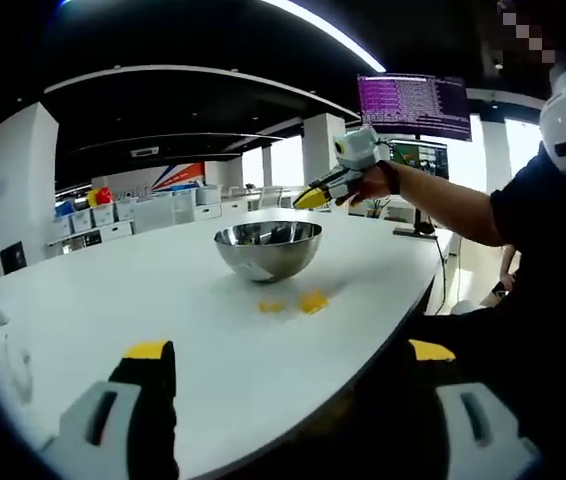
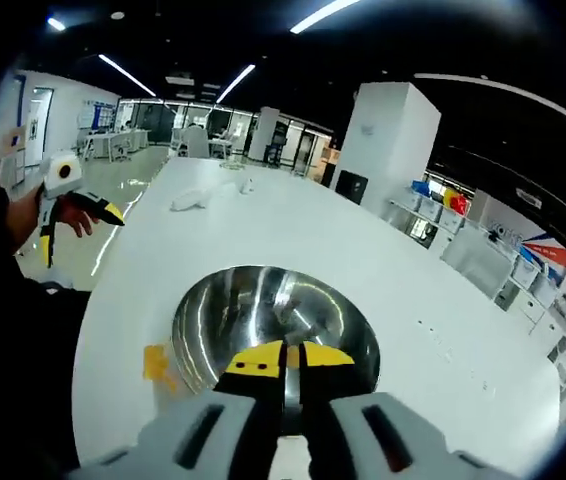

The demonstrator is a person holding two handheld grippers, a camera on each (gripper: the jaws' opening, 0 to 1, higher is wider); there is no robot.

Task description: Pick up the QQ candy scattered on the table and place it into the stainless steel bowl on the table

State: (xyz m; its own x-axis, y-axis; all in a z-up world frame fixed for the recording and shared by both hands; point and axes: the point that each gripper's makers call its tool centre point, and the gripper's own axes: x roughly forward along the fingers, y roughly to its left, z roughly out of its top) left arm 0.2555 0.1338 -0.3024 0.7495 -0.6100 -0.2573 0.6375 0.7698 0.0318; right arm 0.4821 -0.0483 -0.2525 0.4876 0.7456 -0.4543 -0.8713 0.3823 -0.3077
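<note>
In the left gripper view, the left gripper [image 1: 291, 365] hovers low with fingers spread wide; yellow QQ candy [image 1: 312, 300] lies on the white bench [image 1: 113, 300] just beside the stainless steel bowl [image 1: 268, 249].

In the right gripper view, the right gripper [image 2: 283, 357] hangs over the bowl, its fingers pressed together.

Ceiling strip lights [image 1: 328, 32] shine against a dark ceiling, and daylight floods the far windows [image 1: 285, 160], nearly washing them out. The white table [image 1: 113, 300] glows evenly. The steel bowl [image 2: 273, 325] carries streaky glare. Edges bend heavily; distant shelving looks soft, perhaps out of focus.
</note>
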